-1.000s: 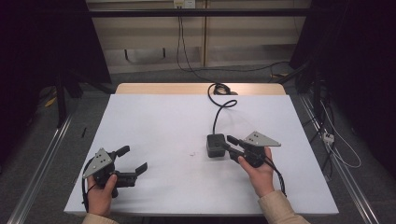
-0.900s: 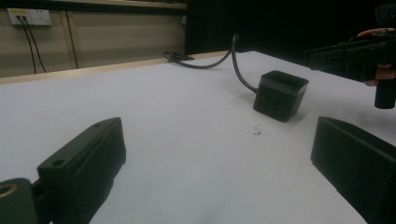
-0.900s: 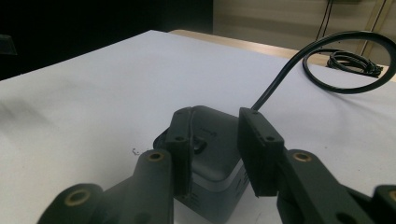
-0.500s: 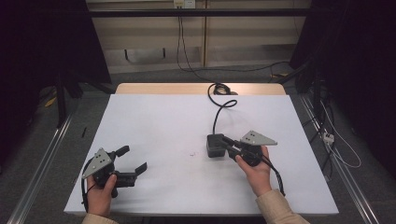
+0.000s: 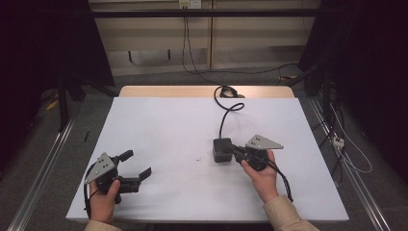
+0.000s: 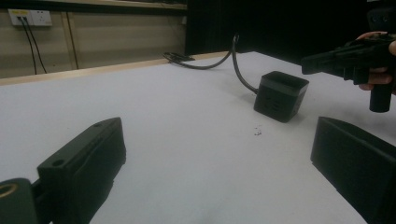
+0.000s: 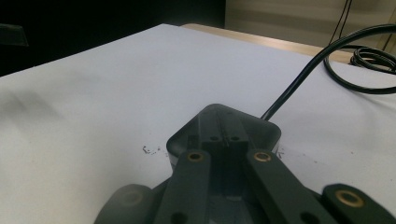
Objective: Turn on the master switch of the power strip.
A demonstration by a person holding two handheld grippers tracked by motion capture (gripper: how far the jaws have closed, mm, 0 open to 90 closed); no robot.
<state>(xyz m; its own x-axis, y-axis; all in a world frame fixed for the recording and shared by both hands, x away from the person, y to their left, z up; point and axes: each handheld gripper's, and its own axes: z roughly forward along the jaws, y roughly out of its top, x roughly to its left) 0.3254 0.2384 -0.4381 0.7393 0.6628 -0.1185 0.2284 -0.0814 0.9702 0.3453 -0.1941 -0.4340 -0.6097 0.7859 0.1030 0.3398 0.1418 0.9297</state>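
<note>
A small black box (image 5: pixel 220 150) with a black cable (image 5: pixel 225 113) sits right of the table's middle. My right gripper (image 5: pixel 232 147) points left at it, tips over the box's top edge. Its jaws have just been closing and now meet with nothing between them. In the right gripper view the shut jaws (image 7: pixel 224 122) lie over the box (image 7: pixel 266 133). My left gripper (image 5: pixel 137 163) rests open near the front left corner. In the left gripper view its wide-apart jaws (image 6: pixel 219 154) frame bare table, with the box (image 6: pixel 280 95) and the right gripper (image 6: pixel 307 64) farther off.
The white table (image 5: pixel 163 120) has a wooden strip along its far edge, where the cable coils (image 5: pixel 227 91). A tiny dark speck (image 5: pixel 197 159) lies left of the box. More cables run over the floor at the right.
The right gripper's jaws have closed from partly open to shut beside the box. Both hands stay where they were, and the left gripper is unchanged.
</note>
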